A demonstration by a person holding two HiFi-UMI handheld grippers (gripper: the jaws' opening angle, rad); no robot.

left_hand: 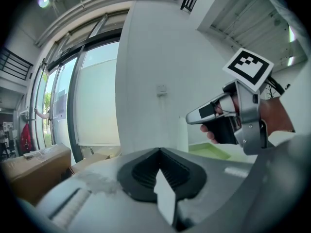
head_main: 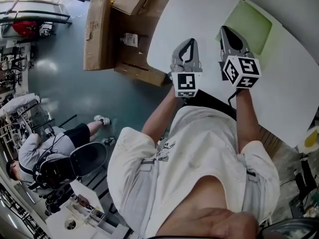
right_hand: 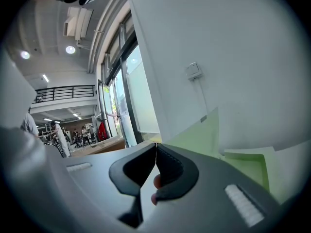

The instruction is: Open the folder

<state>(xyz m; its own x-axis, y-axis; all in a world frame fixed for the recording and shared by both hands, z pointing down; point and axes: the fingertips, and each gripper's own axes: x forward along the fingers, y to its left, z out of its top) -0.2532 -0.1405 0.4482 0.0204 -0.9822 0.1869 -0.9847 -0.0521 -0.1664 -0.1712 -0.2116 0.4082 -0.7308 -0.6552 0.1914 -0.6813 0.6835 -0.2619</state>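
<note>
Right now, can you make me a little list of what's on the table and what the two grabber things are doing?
table: white table, mostly bare
folder: green folder on the table's far side
folder open or closed: cannot tell
left gripper: jaws together, over the table, left of the folder
right gripper: jaws together, tips at the folder's left edge
anything pinched: cannot tell for either gripper
floor: cardboard boxes left of the table
</note>
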